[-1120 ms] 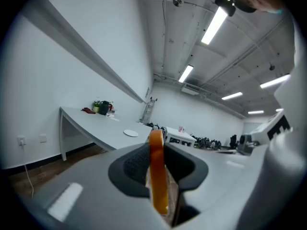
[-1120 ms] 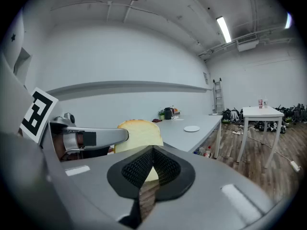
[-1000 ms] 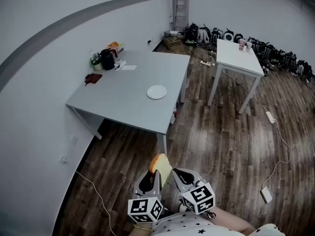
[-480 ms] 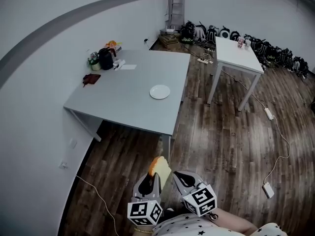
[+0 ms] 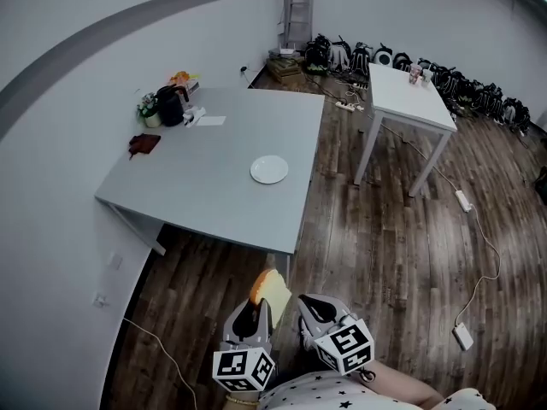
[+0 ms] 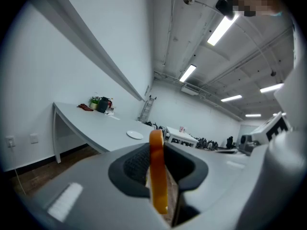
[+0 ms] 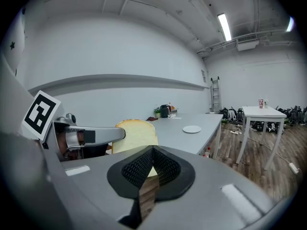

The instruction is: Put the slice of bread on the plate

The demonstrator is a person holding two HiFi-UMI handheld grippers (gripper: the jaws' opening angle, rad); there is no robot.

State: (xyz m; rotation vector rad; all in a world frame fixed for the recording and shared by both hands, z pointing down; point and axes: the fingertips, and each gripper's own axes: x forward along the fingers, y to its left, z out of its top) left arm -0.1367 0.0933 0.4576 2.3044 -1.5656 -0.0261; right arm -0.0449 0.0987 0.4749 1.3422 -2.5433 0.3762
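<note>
Table (image 5: 205, 182) nearer; left hand-held gripper (image 5: 259, 308) pinches bread slice (image 5: 272, 289) upright, right hand-held gripper (image 5: 311, 308) apparently closed empty.

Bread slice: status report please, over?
Left gripper shut on slice of bread, held upright. Right gripper shut, empty. Plate on grey table ahead, not yet reached.

Two tables ahead of the grippers

A slice of bread (image 5: 270, 289) is held on edge between the jaws of the left gripper (image 5: 257, 307), with the right gripper (image 5: 309, 308) placed just beside it at 3 o'clock. A large table (image 5: 197, 182) is found at 12 o'clock from both, and a plate (image 5: 269, 169) is set on its right half. A jug (image 5: 170, 106) is stood at 10 o'clock from the plate, a small table (image 5: 407, 92) at 2 o'clock.
</note>
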